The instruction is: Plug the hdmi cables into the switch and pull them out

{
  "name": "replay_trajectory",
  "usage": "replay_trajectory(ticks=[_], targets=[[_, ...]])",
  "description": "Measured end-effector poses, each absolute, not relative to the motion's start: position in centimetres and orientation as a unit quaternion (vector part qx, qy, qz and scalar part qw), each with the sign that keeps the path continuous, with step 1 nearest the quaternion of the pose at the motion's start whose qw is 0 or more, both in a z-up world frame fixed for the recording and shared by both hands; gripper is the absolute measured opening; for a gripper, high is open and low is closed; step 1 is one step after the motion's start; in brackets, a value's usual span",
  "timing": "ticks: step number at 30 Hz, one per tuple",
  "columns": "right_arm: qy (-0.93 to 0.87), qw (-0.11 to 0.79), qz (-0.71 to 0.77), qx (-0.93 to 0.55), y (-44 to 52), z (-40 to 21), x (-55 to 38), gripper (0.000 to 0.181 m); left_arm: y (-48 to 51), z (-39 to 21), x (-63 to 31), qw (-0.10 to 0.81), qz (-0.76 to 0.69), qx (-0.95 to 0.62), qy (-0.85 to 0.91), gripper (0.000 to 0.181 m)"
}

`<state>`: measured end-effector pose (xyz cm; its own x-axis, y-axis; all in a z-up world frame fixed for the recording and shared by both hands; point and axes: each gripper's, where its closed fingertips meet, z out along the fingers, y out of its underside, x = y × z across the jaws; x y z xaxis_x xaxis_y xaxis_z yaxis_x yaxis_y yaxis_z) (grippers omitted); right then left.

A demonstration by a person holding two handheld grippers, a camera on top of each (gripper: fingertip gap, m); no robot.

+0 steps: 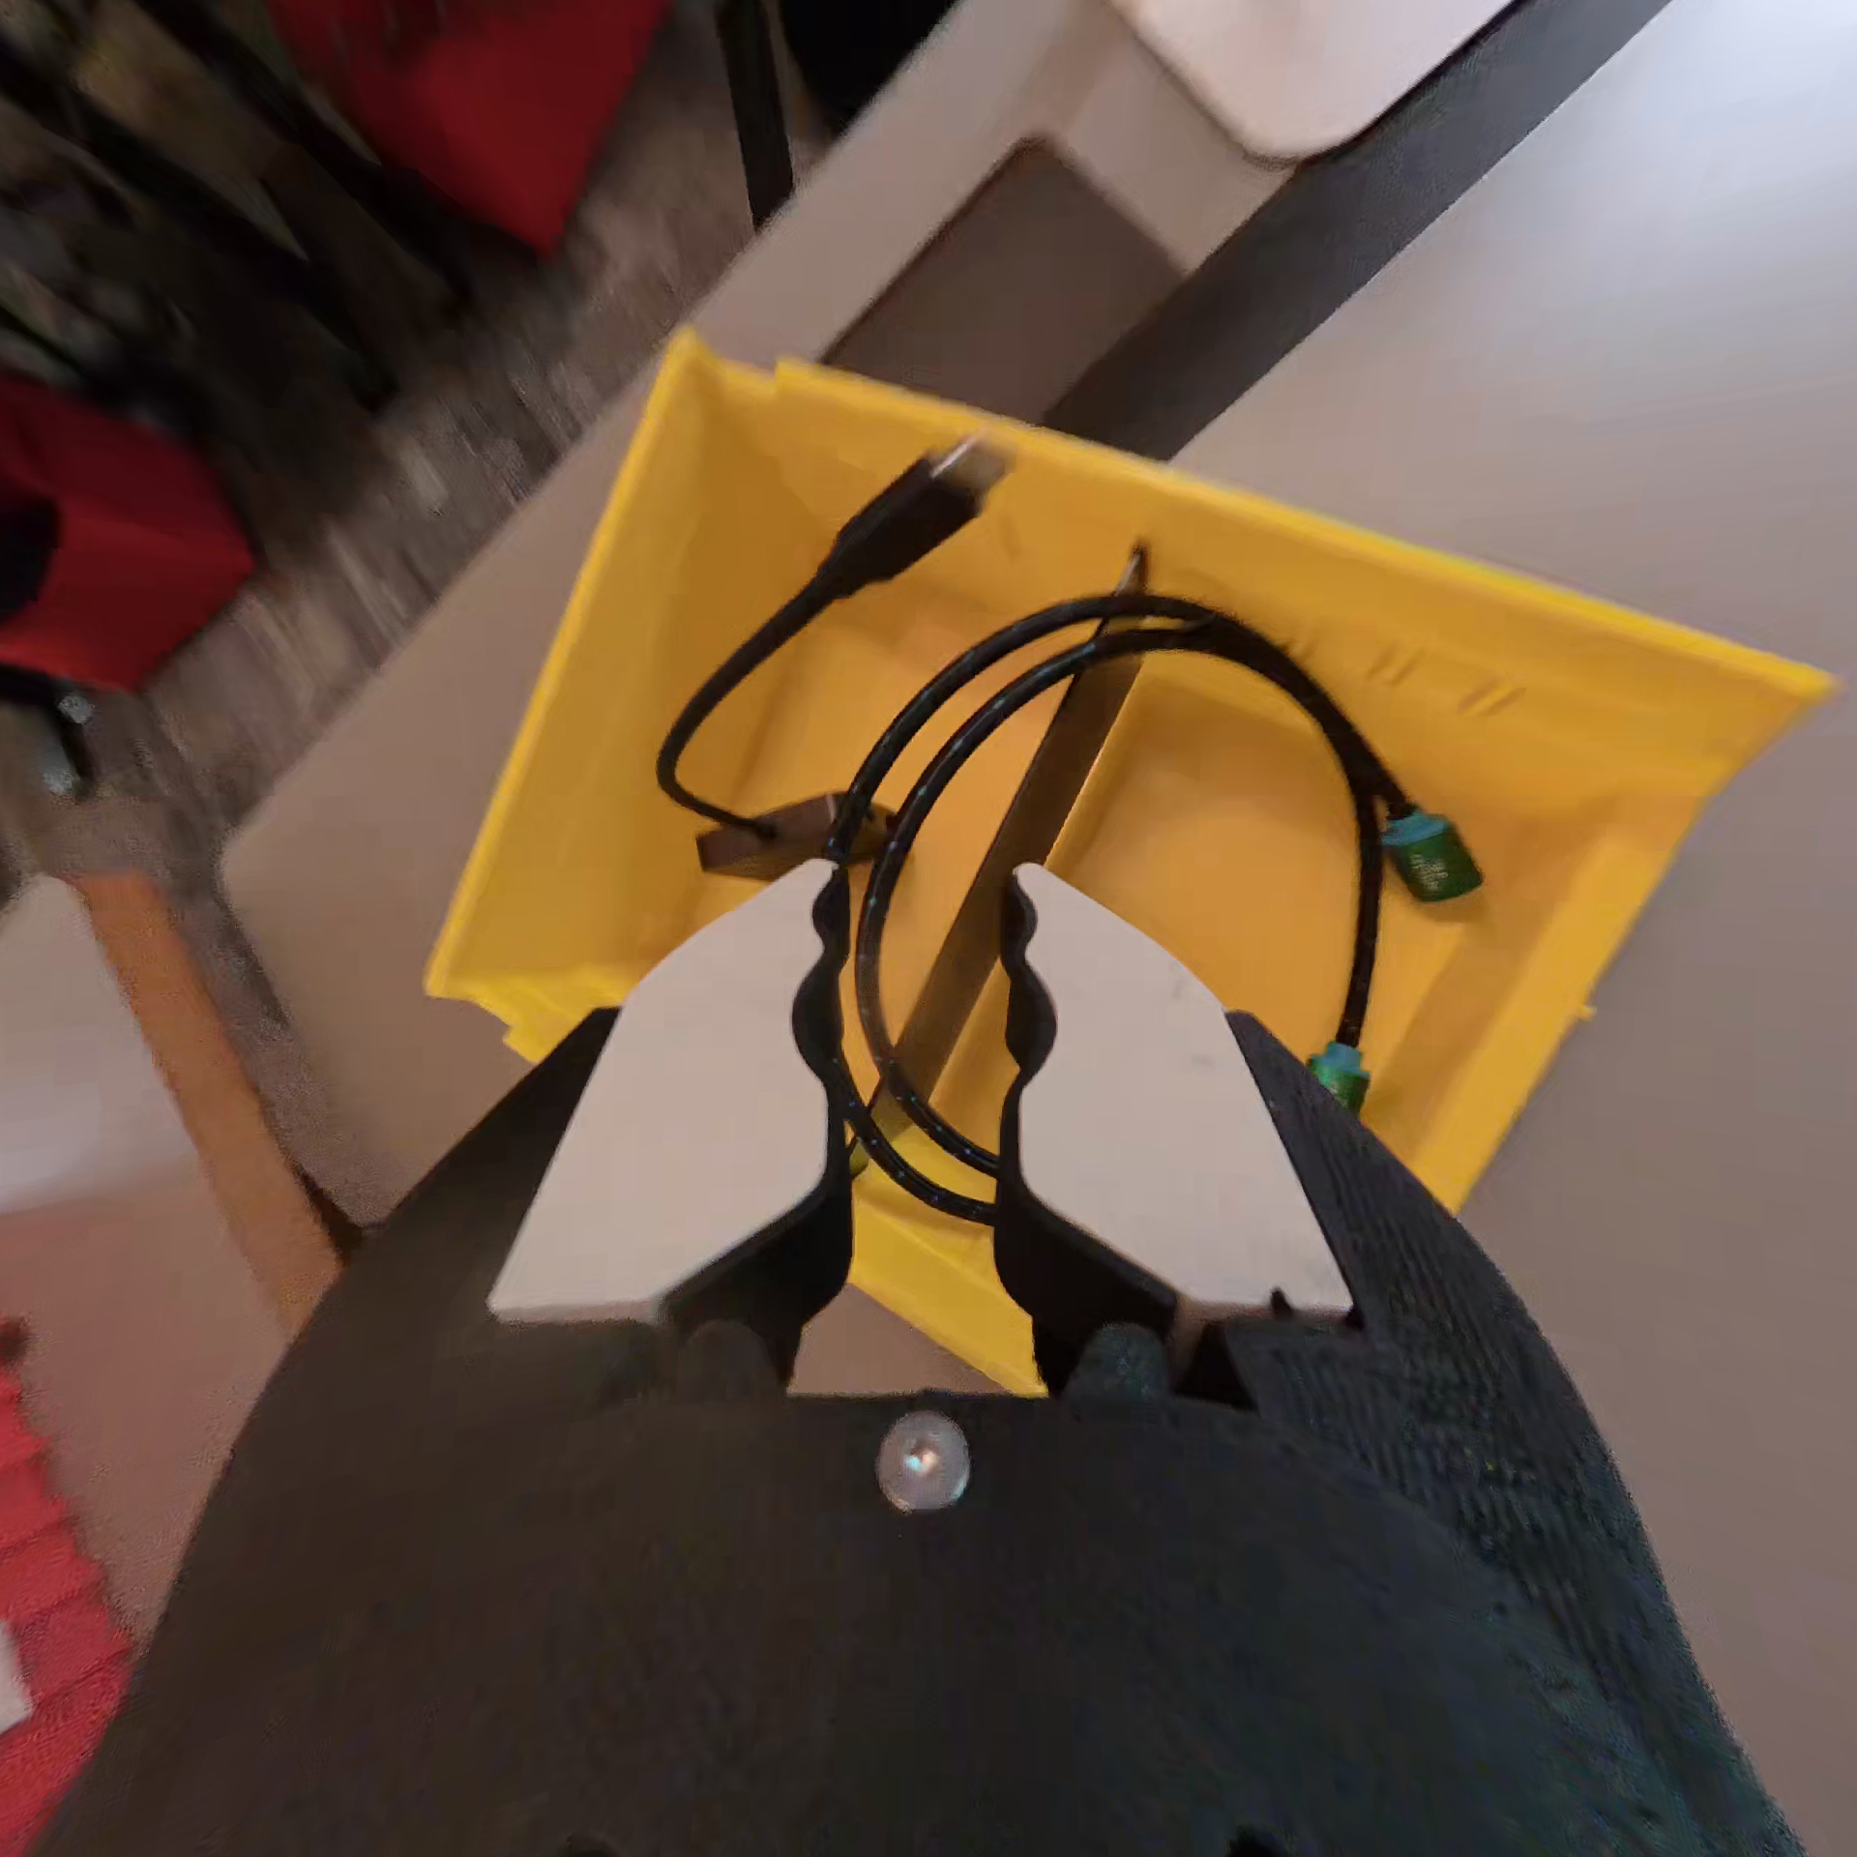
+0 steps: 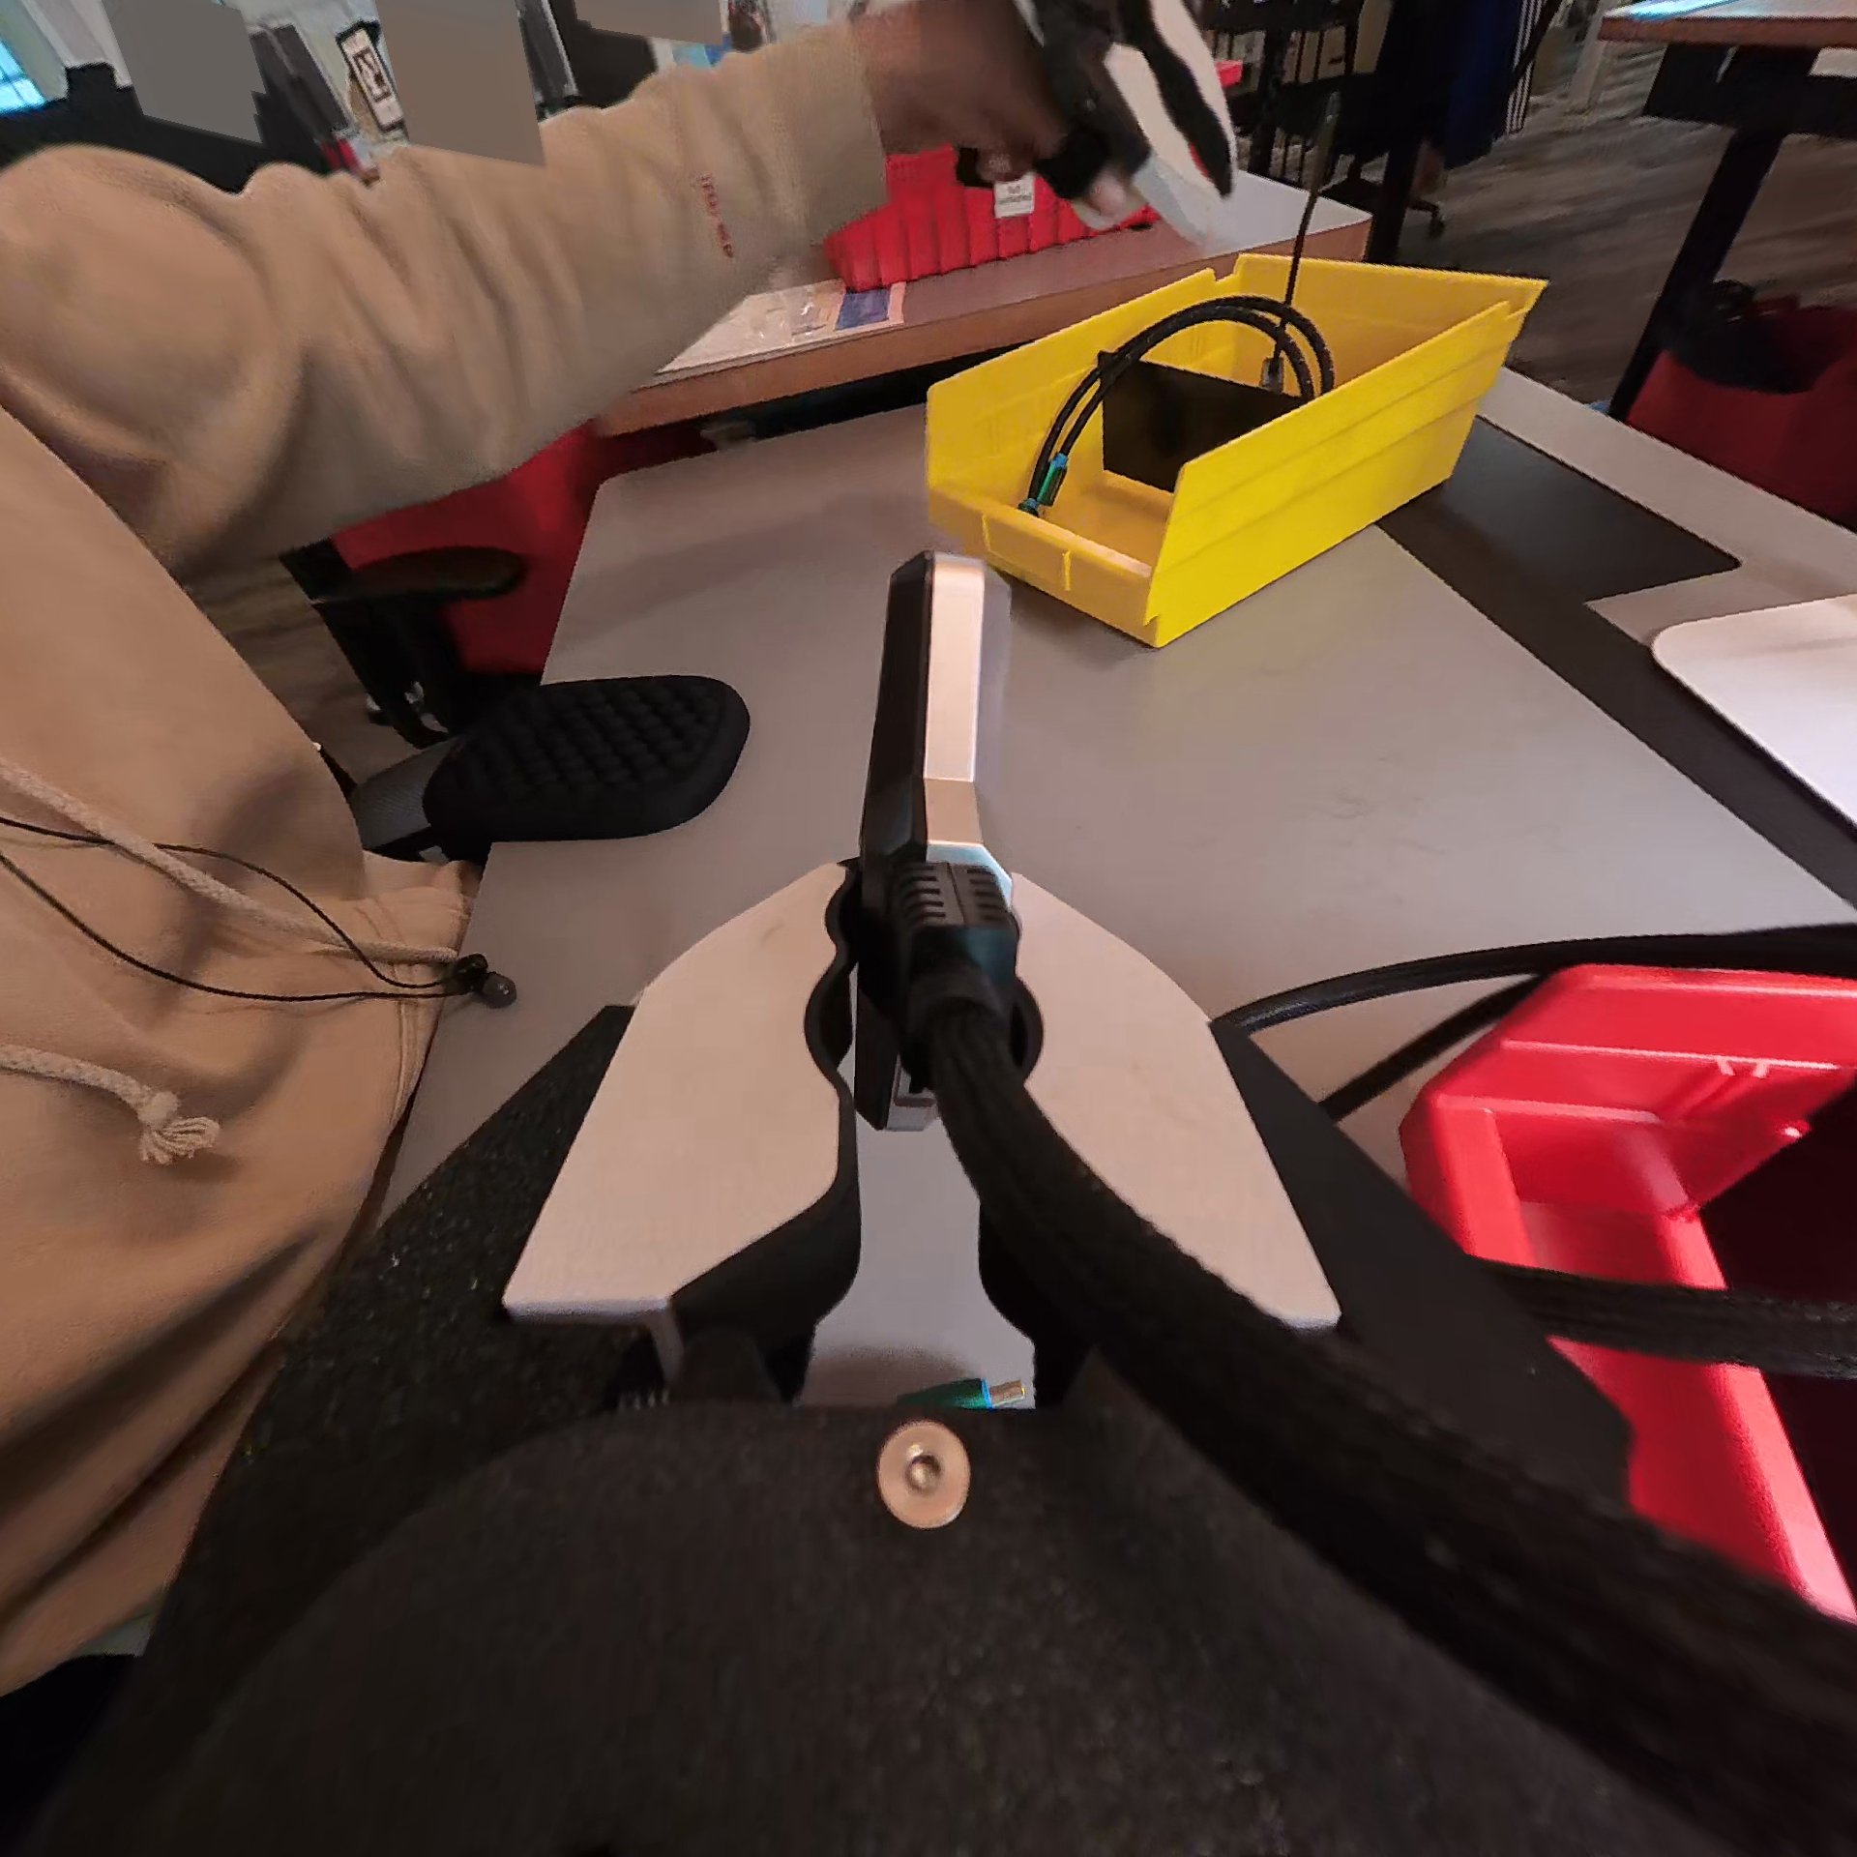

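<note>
Left wrist view: released left claw (image 1: 924, 884) over yellow bin (image 1: 1256, 563) of black cables (image 1: 1296, 693); right claw (image 2: 930, 894) grasps switch (image 2: 930, 693).

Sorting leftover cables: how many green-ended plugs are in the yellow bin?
2: one green plug lies on the yellow bin floor, another by the near wall; more may be hidden.

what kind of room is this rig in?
Likely a shared office or lab workspace: a grey desk holding a yellow parts bin of cables, a black office-chair armrest beside it, more desks behind, and red bins on the neighbouring table.
</note>
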<state>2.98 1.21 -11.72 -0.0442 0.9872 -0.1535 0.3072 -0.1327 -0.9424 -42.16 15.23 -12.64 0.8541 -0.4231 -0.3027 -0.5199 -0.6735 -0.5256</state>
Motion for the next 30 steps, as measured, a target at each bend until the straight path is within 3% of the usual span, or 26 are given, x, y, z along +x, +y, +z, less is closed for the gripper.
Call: replay_trajectory(ticks=[1, 11, 15, 20, 24, 30], targets=[[-0.552, 0.36, 0.47, -0.588, 1.1, -11.7, 2.8, 0.023, 15.7, -14.0, -43.1, 0.292, 0.061, -0.923, 0.243, 0.029], [-0.549, 0.337, 0.495, -0.583, 1.6, -12.1, 2.2, 0.023, 19.1, -16.5, -45.1, 0.274, -0.177, -0.937, 0.128, 0.028], [-0.543, 0.324, 0.509, -0.584, 2.1, -12.8, 1.8, 0.023, 18.0, -17.5, -44.1, 0.214, -0.276, -0.928, 0.128, 0.03], [-0.543, 0.311, 0.516, -0.585, 2.6, -13.2, 1.2, 0.023, 17.4, -16.8, -43.6, 0.203, -0.318, -0.915, 0.145, 0.009], [-0.547, 0.314, 0.516, -0.579, 2.8, -12.6, 0.9, 0.023, 16.5, -13.3, -43.5, 0.215, -0.258, -0.924, 0.182, 0.007], [-0.554, 0.333, 0.504, -0.573, 2.6, -11.1, 0.7, 0.023, 11.4, -0.3, -40.0, 0.268, -0.138, -0.918, 0.256, 0.007]])
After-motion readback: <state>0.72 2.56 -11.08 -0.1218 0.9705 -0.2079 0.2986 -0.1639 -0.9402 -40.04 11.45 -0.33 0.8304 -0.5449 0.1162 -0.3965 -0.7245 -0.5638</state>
